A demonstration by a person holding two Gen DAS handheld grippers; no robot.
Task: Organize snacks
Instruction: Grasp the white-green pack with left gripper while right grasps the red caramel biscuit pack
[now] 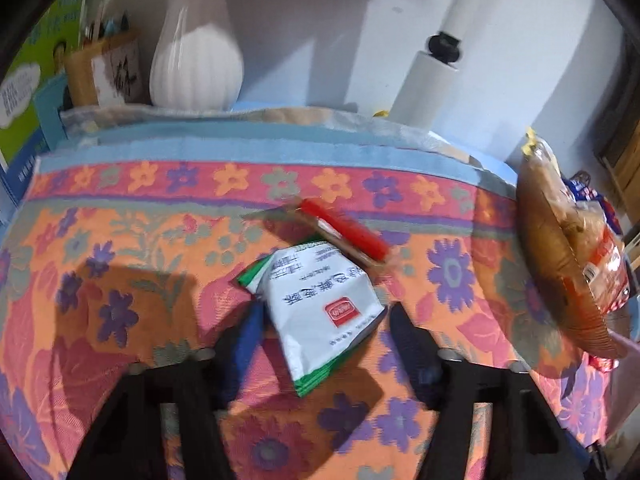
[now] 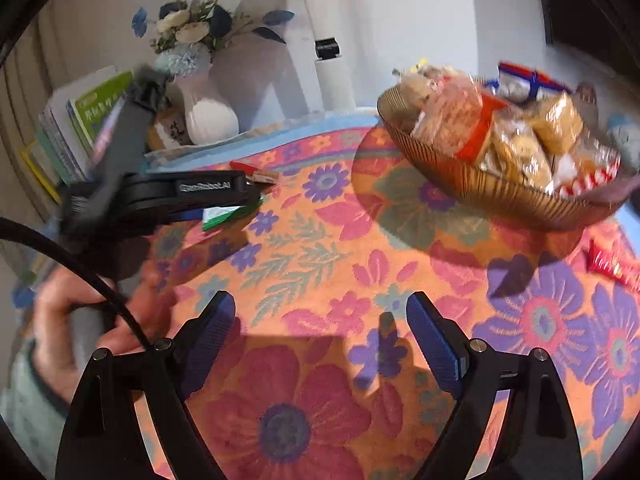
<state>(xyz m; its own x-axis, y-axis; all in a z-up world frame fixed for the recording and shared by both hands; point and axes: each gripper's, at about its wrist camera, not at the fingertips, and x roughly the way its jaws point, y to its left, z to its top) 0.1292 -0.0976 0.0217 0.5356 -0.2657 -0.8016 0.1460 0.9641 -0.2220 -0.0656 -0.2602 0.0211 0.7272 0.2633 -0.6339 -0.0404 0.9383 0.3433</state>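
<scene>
A white and green snack packet (image 1: pixel 324 312) lies flat on the flowered tablecloth (image 1: pixel 120 240). My left gripper (image 1: pixel 326 314) straddles it, its fingertips close beside the packet's two edges; the packet is not buckled, so I read the jaws as open. Just behind the packet lies a red and brown snack bar (image 1: pixel 344 236). The right wrist view shows the left gripper (image 2: pixel 252 196) from the side, over the packet (image 2: pixel 224 214). An amber ribbed bowl (image 2: pixel 500 196) heaped with wrapped snacks stands at the right. My right gripper (image 2: pixel 320 340) hovers open over bare cloth.
A red packet (image 2: pixel 612 268) lies on the cloth right of the bowl. At the table's back stand a white vase (image 2: pixel 208 116) with flowers, a wooden holder (image 1: pixel 100 72), books (image 2: pixel 80 120) and a white roll (image 1: pixel 428 84). A hand (image 2: pixel 72 320) holds the left gripper's handle.
</scene>
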